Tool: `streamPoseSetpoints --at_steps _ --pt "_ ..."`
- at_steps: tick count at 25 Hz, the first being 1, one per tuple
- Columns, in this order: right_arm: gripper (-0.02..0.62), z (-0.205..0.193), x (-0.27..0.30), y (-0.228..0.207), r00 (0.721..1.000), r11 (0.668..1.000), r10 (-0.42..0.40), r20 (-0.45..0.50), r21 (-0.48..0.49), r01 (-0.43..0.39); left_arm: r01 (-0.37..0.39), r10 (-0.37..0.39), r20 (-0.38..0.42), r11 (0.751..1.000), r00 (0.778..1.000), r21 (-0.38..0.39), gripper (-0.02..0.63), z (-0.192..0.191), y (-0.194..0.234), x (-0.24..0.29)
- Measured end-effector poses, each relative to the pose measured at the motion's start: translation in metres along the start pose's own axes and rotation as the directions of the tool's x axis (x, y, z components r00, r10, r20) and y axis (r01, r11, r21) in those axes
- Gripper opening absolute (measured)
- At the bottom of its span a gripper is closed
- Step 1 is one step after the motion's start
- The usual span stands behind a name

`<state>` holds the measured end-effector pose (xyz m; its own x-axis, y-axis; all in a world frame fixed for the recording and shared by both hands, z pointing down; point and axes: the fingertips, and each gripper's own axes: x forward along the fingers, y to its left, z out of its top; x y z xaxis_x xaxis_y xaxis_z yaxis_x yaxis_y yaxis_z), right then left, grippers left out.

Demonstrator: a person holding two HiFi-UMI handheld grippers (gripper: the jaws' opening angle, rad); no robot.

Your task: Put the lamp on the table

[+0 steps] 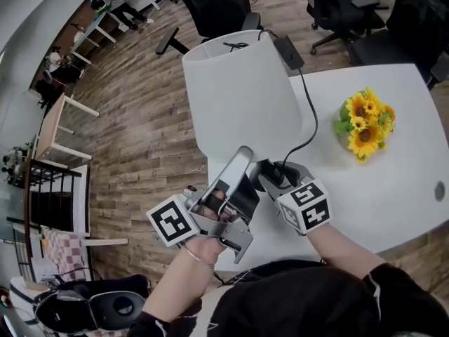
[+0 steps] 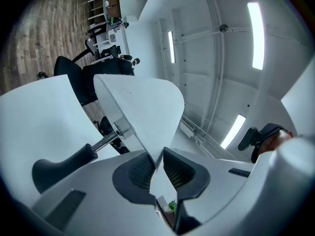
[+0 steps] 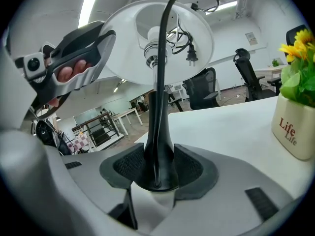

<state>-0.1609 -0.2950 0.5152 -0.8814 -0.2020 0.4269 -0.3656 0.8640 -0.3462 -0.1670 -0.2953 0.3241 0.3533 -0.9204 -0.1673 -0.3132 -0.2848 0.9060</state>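
The lamp has a white shade [image 1: 242, 93] and a thin black stem [image 3: 157, 117]. It stands upright over the near left corner of the white table [image 1: 393, 188]. My right gripper [image 1: 275, 174] is shut on the black foot of the stem, and its pads [image 3: 194, 168] press on both sides. Whether the foot rests on the table is hidden. My left gripper [image 1: 242, 161] reaches up to the shade's lower rim. In the left gripper view the rim of the shade [image 2: 142, 107] lies between the parted pads [image 2: 179, 171], and the left gripper [image 2: 157, 168] is open.
A pot of sunflowers [image 1: 365, 121] stands at the table's far right. The lamp's black cable [image 1: 312, 118] runs over the table to a power adapter [image 1: 287, 51]. Office chairs [image 1: 210, 5] stand beyond on the wooden floor. The table's left edge [image 1: 210, 188] is under my grippers.
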Motion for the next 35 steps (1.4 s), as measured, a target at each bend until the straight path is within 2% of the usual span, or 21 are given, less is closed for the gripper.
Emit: streamPoseSetpoints --at_steps 7,13,21,26,35 --pt "0.202 -0.003 0.002 0.000 0.999 0.999 -0.026 -0.038 0.018 0.027 0.030 -0.030 -0.015 0.999 0.999 0.009 0.052 0.002 0.004 -0.002" --pt "0.202 -0.008 0.000 -0.005 0.995 0.992 -0.069 -0.069 0.102 0.076 0.042 -0.043 -0.039 0.999 0.998 -0.015 0.052 0.003 0.011 -0.002" --pt "0.202 -0.011 0.002 0.006 0.985 0.985 -0.124 -0.120 0.109 0.137 0.062 -0.066 -0.072 0.997 0.995 -0.053 0.052 0.007 0.007 -0.013" --pt "0.202 -0.014 0.002 0.011 0.976 0.979 -0.158 -0.149 0.108 0.175 0.078 -0.082 -0.090 0.996 0.993 -0.048 0.052 0.007 0.005 -0.020" --pt "0.202 -0.001 -0.027 0.019 0.980 0.971 -0.185 -0.067 0.139 0.193 0.095 -0.101 -0.098 0.994 0.990 -0.059 0.054 0.005 0.003 -0.024"
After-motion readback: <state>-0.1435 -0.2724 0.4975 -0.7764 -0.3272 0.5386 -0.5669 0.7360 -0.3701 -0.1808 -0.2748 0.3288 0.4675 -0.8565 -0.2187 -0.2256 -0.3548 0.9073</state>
